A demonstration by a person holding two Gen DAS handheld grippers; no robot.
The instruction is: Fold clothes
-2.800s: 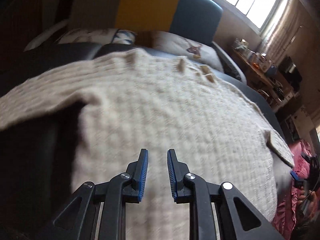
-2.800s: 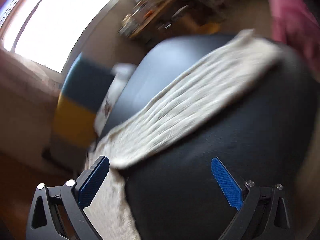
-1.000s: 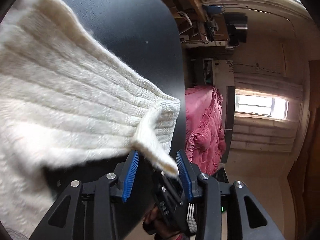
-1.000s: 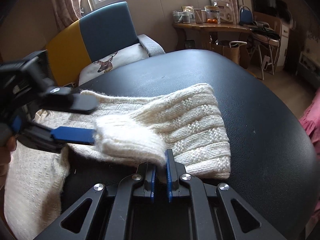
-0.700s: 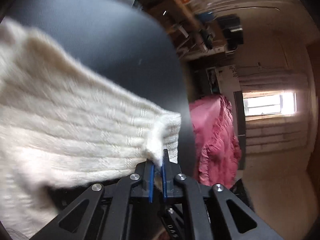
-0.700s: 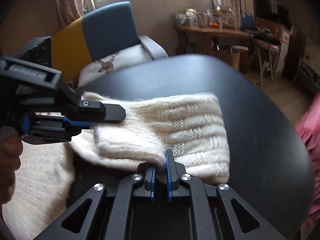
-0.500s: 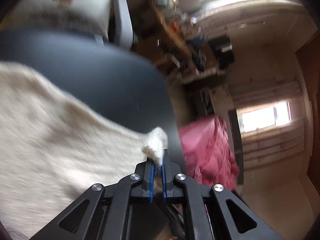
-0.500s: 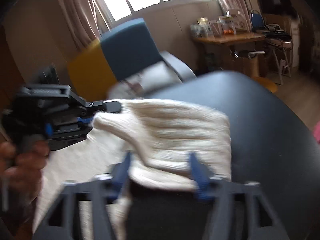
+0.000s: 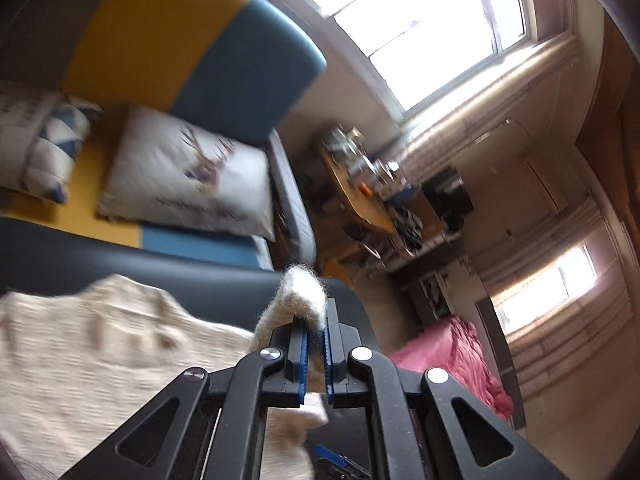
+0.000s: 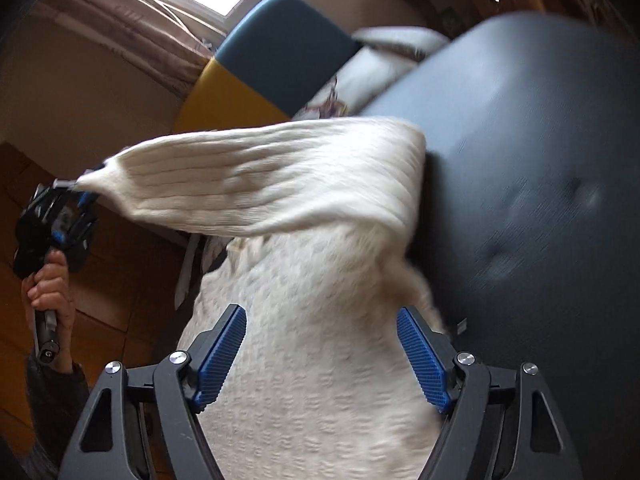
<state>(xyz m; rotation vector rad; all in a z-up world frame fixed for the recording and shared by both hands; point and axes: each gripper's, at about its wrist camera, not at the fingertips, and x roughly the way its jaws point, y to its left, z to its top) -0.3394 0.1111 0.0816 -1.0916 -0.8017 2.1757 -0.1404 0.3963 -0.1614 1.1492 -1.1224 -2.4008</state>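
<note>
Left wrist camera looks low across the cream sweater (image 9: 100, 352) toward the window (image 9: 420, 20); right wrist camera looks down close, sharing sweater and blue-and-yellow sofa (image 10: 280, 40).

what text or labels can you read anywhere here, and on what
None can be read.
The left gripper body shows no legible marking.
The pillow carries a blurred deer print, with no letters to make out.
The items on the desk are too small and blurred to read.
</note>
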